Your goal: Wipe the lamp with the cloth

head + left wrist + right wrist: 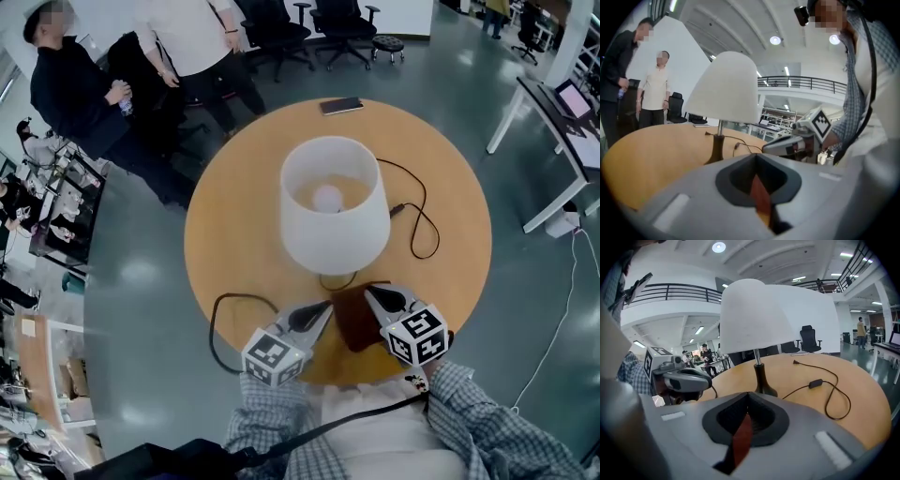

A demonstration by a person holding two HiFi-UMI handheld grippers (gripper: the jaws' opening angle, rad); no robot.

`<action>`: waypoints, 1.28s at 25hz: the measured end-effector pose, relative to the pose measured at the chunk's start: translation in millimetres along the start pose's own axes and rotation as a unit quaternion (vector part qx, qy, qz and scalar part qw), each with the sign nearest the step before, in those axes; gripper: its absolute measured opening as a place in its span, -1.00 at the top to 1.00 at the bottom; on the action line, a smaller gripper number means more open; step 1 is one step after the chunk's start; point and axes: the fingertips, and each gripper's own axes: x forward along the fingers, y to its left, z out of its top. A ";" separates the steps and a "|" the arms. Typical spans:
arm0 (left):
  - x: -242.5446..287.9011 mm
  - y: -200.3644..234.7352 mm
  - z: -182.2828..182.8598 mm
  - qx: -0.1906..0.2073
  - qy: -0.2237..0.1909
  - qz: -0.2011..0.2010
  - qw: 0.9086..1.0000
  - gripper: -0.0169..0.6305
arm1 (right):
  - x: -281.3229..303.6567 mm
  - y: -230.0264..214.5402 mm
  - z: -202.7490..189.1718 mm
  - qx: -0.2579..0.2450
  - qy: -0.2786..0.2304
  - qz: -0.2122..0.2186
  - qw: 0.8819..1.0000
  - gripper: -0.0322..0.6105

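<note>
One lamp (335, 202), one cloth (352, 321), one phone (341, 106) and one round surface (234, 216). Two grippers: left gripper (325, 307), right gripper (368, 293). Two people far left: person in black (70, 89), person in white (192, 37).

In the head view the lamp's shade (335, 206) hides its base (765, 387).

Left hand-held gripper (325, 307) and right hand-held gripper (369, 292): pale grey shells, dark grey jaw linings; each carries a white cube (275, 356) with black square markers; blue-grey checked shirt sleeves (487, 412) at six o'clock; black strap (347, 427) across a white top (394, 445).
</note>
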 end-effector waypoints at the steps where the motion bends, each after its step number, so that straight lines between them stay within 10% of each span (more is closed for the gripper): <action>1: 2.6 -0.8 -7.9 -0.007 0.005 0.001 1.000 0.94 | 1.9 0.0 -2.1 -0.002 0.002 0.000 1.000 0.89; 6: 2.9 2.5 -22.9 -0.049 -0.005 0.017 0.999 0.94 | 0.6 -0.1 -10.3 -0.005 0.005 0.000 1.000 0.89; 32: 8.9 -16.5 -29.3 -0.019 0.025 -0.014 0.999 0.94 | -2.6 9.8 -15.5 -0.014 0.023 0.022 0.999 0.89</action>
